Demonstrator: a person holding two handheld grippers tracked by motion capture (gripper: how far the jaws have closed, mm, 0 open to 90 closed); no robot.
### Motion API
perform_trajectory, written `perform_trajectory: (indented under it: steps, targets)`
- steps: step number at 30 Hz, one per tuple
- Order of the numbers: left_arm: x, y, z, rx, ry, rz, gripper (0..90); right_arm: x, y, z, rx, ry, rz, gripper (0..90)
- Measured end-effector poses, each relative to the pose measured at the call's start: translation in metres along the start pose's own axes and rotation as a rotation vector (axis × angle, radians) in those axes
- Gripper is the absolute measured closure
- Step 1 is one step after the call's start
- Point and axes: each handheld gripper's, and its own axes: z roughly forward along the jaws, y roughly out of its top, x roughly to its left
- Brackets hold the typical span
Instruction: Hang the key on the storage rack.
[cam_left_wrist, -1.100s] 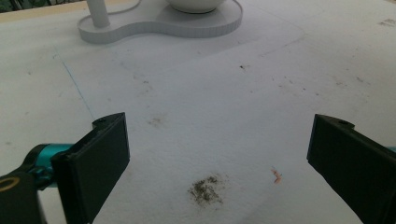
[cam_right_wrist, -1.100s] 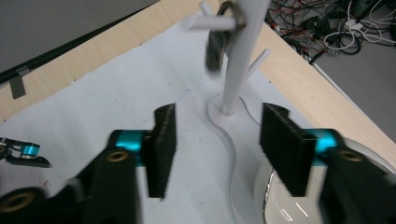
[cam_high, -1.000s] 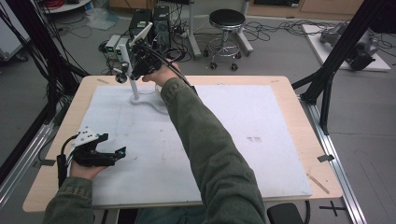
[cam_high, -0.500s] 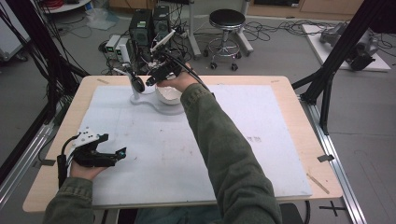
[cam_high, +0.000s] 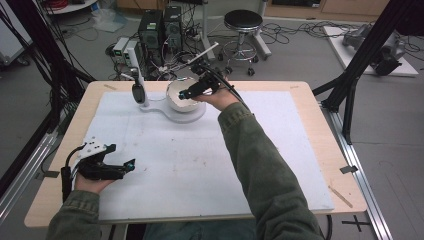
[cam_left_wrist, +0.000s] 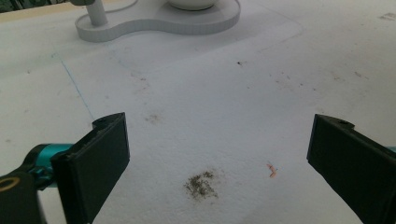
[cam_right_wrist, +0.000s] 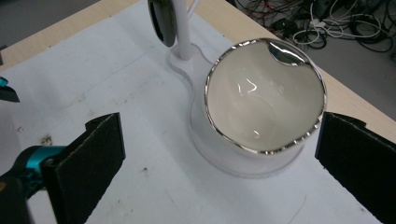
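Observation:
A white bowl with a silver rim (cam_right_wrist: 264, 98) sits on the round end of a white stand base (cam_high: 197, 112), at the far middle of the table. A white post with a dark oval head (cam_high: 137, 91) rises from the base's left end. My right gripper (cam_high: 184, 93) hovers open over the bowl (cam_high: 176, 100); in the right gripper view its jaws stand wide on either side of the bowl, not touching it. My left gripper (cam_high: 129, 165) is open and empty, low over the white mat near the front left; its own view shows the stand base (cam_left_wrist: 154, 21) far ahead.
A white mat (cam_high: 200, 165) covers most of the wooden table (cam_high: 310, 100). Small dirt specks (cam_left_wrist: 201, 183) mark the mat ahead of the left gripper. Cables, computer boxes and a stool (cam_high: 242, 22) stand on the floor beyond the far edge.
My right gripper has moved right, from beside the post's dark head to over the bowl. The left gripper has stayed where it was.

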Motion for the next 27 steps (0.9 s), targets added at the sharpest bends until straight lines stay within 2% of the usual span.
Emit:
perform_trajectory:
  steps: [2, 6, 9, 14, 18, 20, 23, 27]
  targets:
    - [0.0, 0.0, 0.0, 0.002, -0.002, -0.003, 6.2, -0.003, -0.007, -0.006, 0.011, -0.008, 0.002, 0.6]
    - [0.001, 0.0, 0.0, 0.013, -0.001, -0.004, 6.2, -0.01, -0.024, -0.018, -0.01, -0.023, 0.014, 0.6]
    - [0.0, 0.0, 0.0, 0.011, 0.001, -0.005, 6.2, -0.015, -0.037, -0.023, 0.0, -0.029, 0.021, 0.6]
    - [0.0, 0.0, 0.0, 0.013, 0.0, -0.006, 6.2, -0.021, -0.056, -0.034, -0.014, -0.039, 0.03, 0.6]
    - [-0.001, 0.0, -0.001, 0.012, -0.002, -0.006, 6.2, -0.022, -0.07, -0.044, -0.025, -0.051, 0.035, 0.6]
    - [-0.001, 0.001, -0.001, 0.01, 0.0, -0.005, 6.2, -0.021, -0.077, -0.049, -0.011, -0.057, 0.041, 0.6]
    - [-0.001, 0.001, -0.001, 0.006, 0.001, -0.007, 6.2, -0.02, -0.089, -0.056, -0.033, -0.062, 0.054, 0.6]
    - [-0.001, 0.001, 0.0, 0.007, 0.002, -0.009, 6.2, -0.019, -0.105, -0.061, -0.034, -0.063, 0.051, 0.6]
